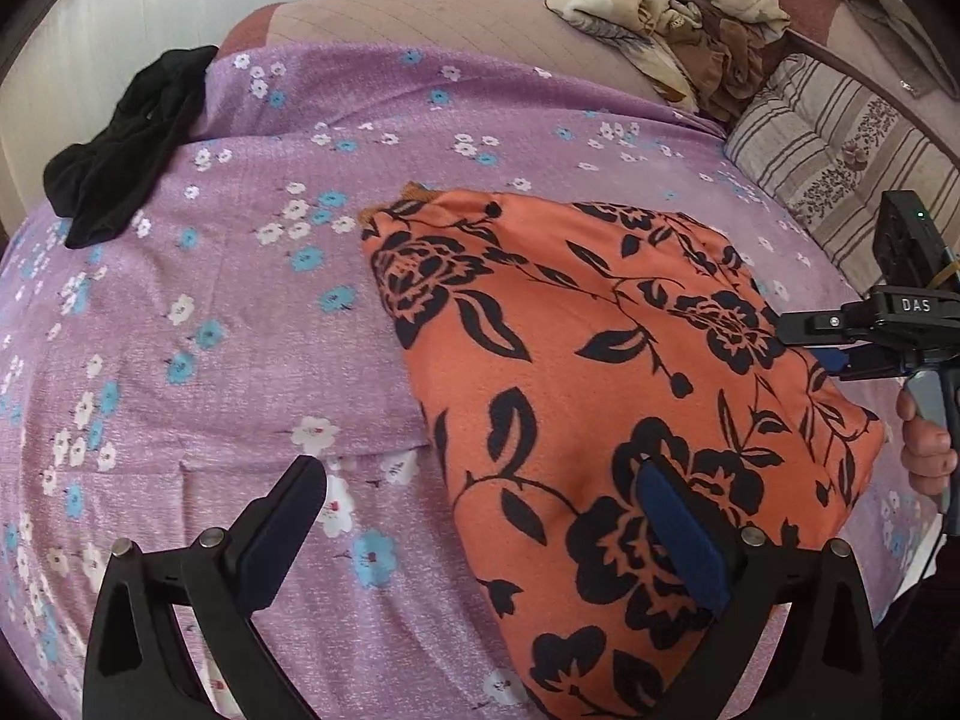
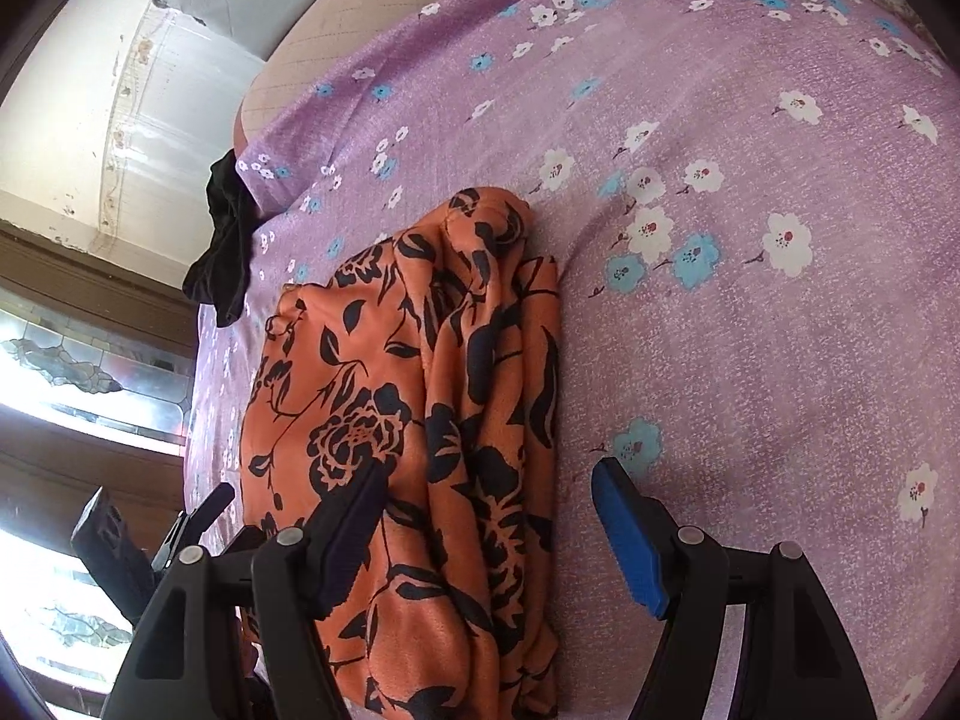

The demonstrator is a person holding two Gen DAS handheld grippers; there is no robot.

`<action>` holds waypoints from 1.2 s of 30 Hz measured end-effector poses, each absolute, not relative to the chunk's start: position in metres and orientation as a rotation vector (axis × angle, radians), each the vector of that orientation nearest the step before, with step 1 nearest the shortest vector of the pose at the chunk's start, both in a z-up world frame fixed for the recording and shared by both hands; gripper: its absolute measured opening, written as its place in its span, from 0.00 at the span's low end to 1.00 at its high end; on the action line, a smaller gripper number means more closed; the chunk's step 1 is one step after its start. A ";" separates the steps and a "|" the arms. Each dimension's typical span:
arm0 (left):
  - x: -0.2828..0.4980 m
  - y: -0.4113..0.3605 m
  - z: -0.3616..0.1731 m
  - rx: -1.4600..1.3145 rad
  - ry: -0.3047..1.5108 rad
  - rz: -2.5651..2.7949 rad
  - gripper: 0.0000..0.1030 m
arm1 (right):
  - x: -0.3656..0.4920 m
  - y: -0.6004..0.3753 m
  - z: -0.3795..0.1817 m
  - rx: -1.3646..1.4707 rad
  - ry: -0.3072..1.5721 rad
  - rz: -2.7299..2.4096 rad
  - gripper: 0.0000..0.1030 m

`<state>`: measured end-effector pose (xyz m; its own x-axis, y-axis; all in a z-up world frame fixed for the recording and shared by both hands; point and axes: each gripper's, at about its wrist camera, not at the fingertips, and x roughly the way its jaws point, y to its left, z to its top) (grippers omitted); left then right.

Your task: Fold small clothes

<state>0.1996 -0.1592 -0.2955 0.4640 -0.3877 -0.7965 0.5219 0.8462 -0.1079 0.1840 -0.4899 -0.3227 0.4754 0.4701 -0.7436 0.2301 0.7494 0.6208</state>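
Note:
An orange garment with black flowers [image 1: 600,360] lies folded on the purple flowered bedsheet [image 1: 240,330]. My left gripper [image 1: 480,498] is open just above its near left edge: the blue-padded finger hovers over the cloth, the other over the sheet. In the right wrist view the garment [image 2: 420,420] shows stacked folds along its right side. My right gripper [image 2: 486,510] is open and straddles that layered edge, with nothing pinched. It also shows at the garment's right side [image 1: 804,342], held by a hand [image 1: 927,450].
A crumpled black garment [image 1: 126,138] lies at the sheet's far left edge. A pile of beige floral cloth [image 1: 672,12] sits at the back. A striped cushion [image 1: 840,150] borders the right side. A wall and a window [image 2: 90,372] lie beyond the bed's left edge.

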 end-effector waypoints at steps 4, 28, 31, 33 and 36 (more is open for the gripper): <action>0.203 -0.162 -0.305 0.082 1.005 -0.632 1.00 | 0.184 -0.491 -0.332 0.775 1.071 0.218 0.72; 0.198 -0.186 -0.309 0.077 1.044 -0.662 0.88 | 0.208 -0.441 -0.333 0.710 1.013 0.317 0.62; 0.198 -0.184 -0.309 0.074 1.043 -0.661 0.87 | 0.209 -0.442 -0.335 0.725 1.013 0.313 0.62; 0.196 -0.183 -0.308 0.093 1.033 -0.654 0.87 | 0.209 -0.442 -0.336 0.734 1.013 0.315 0.62; 0.194 -0.181 -0.306 0.105 1.026 -0.649 0.87 | 0.209 -0.443 -0.337 0.730 1.015 0.318 0.62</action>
<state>0.1938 -0.1812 -0.3064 0.3495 -0.4524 -0.8205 0.5479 0.8090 -0.2127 0.2093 -0.4430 -0.3368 0.5085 0.5590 -0.6550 0.0848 0.7244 0.6841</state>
